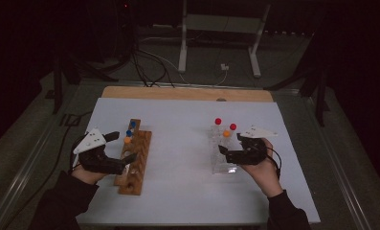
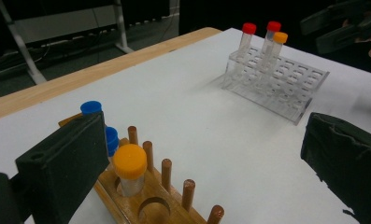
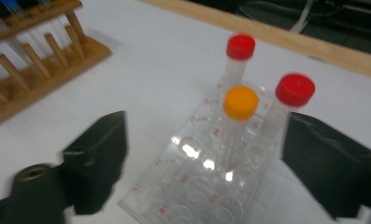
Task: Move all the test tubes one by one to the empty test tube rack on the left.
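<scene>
Two racks stand on the white worktop (image 1: 187, 191): a wooden rack (image 1: 134, 155) by the left gripper (image 1: 112, 152) and a clear rack (image 1: 223, 148) by the right gripper (image 1: 231, 151). Six capped tubes in all. The wooden rack holds three: an orange tube (image 2: 129, 169) and two blue tubes (image 2: 91, 108), one of them (the nearer) mostly hidden behind the left jaw. The clear rack holds three more: two red tubes (image 3: 239, 58) and one orange-capped tube (image 3: 238, 114).

The left gripper's jaws stand wide apart with nothing clamped. In the left gripper view the orange tube sits just inside the left jaw, close to it, with a row of wooden pegs (image 2: 167, 172) running beside it toward the gap's middle; the pads do not press on it.

The right gripper's jaws are also apart, gripping nothing. In the right gripper view the clear rack lies between them, the orange-capped tube roughly midway and slightly ahead, one red tube just beside the right jaw, the other farther ahead. No pad touches any of the three.

Beyond the worktop lie a wooden board edge (image 1: 187, 92) and cables on the floor.
</scene>
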A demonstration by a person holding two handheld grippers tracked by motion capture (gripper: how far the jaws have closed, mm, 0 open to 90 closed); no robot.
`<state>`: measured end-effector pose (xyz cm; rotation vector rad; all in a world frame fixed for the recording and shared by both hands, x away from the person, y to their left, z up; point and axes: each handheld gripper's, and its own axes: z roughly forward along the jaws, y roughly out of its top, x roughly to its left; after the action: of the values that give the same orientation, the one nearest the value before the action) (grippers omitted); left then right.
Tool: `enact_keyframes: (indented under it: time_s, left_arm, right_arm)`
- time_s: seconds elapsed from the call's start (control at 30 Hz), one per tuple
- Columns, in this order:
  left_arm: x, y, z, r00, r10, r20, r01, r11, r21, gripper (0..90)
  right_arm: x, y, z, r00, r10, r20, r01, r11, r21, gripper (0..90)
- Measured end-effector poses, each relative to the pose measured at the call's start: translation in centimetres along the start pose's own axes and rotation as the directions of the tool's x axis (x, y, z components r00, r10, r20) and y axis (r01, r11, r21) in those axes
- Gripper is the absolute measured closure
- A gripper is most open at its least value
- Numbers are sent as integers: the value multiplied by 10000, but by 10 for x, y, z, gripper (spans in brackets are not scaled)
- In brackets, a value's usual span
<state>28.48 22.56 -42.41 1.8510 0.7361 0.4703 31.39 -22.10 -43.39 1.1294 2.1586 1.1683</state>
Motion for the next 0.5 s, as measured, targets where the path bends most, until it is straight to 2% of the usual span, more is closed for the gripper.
enact_keyframes:
  time_s: [0.13, 0.27, 0.5]
  left_arm:
    - [0, 0, 0, 10000, 30, -1, -30, 10000, 57, 17]
    - [0, 0, 1, 10000, 39, -27, -38, 9999, 96, 17]
    - [-1, 1, 0, 10000, 51, 29, -51, 10000, 71, 17]
  right_arm:
    - [-6, -5, 8, 9999, 99, 132, -105, 9988, 475, 289]
    - [-9, -7, 16, 9998, 179, 97, -185, 9972, 720, 446]
    - [-15, -7, 31, 9989, 315, 361, -354, 9930, 1131, 585]
